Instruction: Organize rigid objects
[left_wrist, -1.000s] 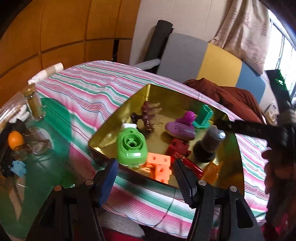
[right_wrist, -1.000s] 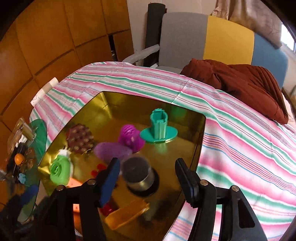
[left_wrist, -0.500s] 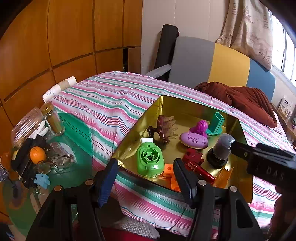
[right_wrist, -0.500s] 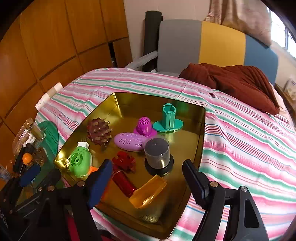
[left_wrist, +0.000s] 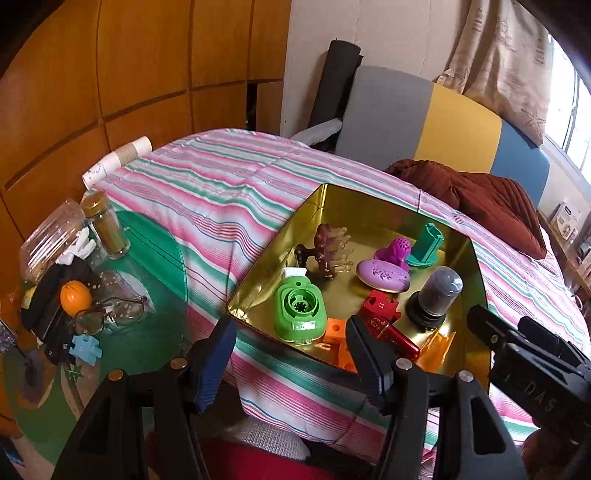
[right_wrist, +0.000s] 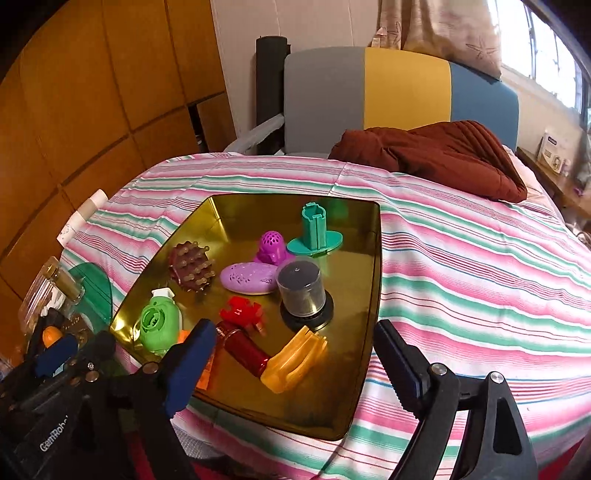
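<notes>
so there's a gold tray (right_wrist: 373, 295) sitting on a bed with a pink and green striped blanket (right_wrist: 461, 273), and all the little plastic bits are in it. at the back a teal stand (right_wrist: 316, 232) is upright, just in front of it a purple perforated dome (right_wrist: 272, 245) touching a lilac oval soap-shaped piece (right_wrist: 248, 277). to the left of those is a brown spiky massager thing (right_wrist: 192, 266), tilted. a grey-capped cylinder (right_wrist: 301, 290) stands on a black base near the tray's right side. closer to the front: green round gadget (right_wrist: 159, 326), red puzzle-shaped piece (right_wrist: 242, 314), dark red tube (right_wrist: 242, 349) and an amber ridged piece (right_wrist: 295, 360) touching the tube's end. a bit of an orange block (left_wrist: 334, 330) peeks out in the left view.

the left tool (left_wrist: 288, 354) is wide with nothing in it, hanging over the tray's near edge. the right tool (right_wrist: 293, 363) is opening up, nothing gripped, the amber piece just showing between its fingers but untouched.

off to the left there's a green glass table (left_wrist: 159, 258) with jars and an orange.
</notes>
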